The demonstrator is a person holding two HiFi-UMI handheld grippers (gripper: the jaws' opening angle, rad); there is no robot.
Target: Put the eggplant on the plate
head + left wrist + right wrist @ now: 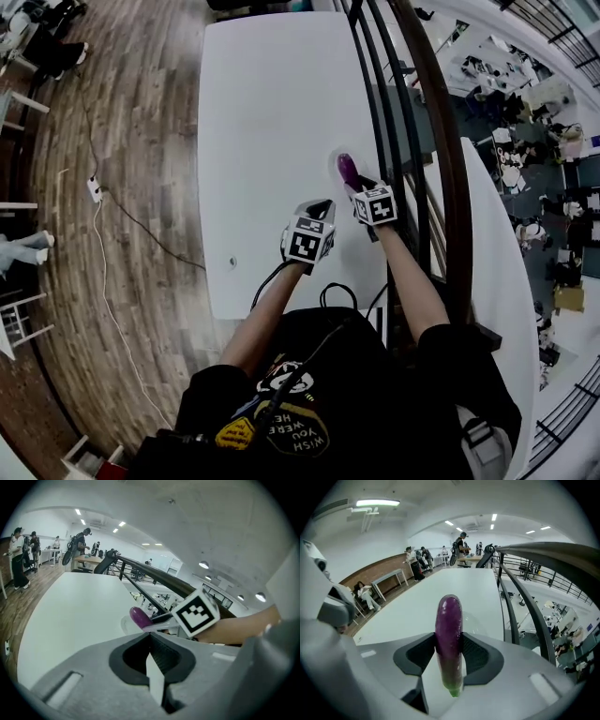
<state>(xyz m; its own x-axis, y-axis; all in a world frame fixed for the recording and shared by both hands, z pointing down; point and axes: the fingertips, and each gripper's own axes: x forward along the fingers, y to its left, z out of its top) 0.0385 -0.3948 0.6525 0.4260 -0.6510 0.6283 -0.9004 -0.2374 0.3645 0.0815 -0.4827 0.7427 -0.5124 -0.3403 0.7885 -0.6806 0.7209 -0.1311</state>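
Note:
A purple eggplant (346,170) with a green stem end sticks up between the pads of my right gripper (352,185), which is shut on its lower part. In the right gripper view the eggplant (449,634) stands over a faint clear plate (476,620) on the white table (272,112). The plate (336,161) shows only dimly under the fruit in the head view. My left gripper (322,208) hovers just left of and nearer than the right one, shut with nothing in it. The left gripper view shows the eggplant (139,617) and the right gripper's marker cube (197,612).
A dark stair railing (427,141) runs along the table's right edge, close to my right arm. A small dark speck (232,262) lies near the table's front left. Wooden floor with a cable and power strip (94,190) is at left. People stand far off (18,555).

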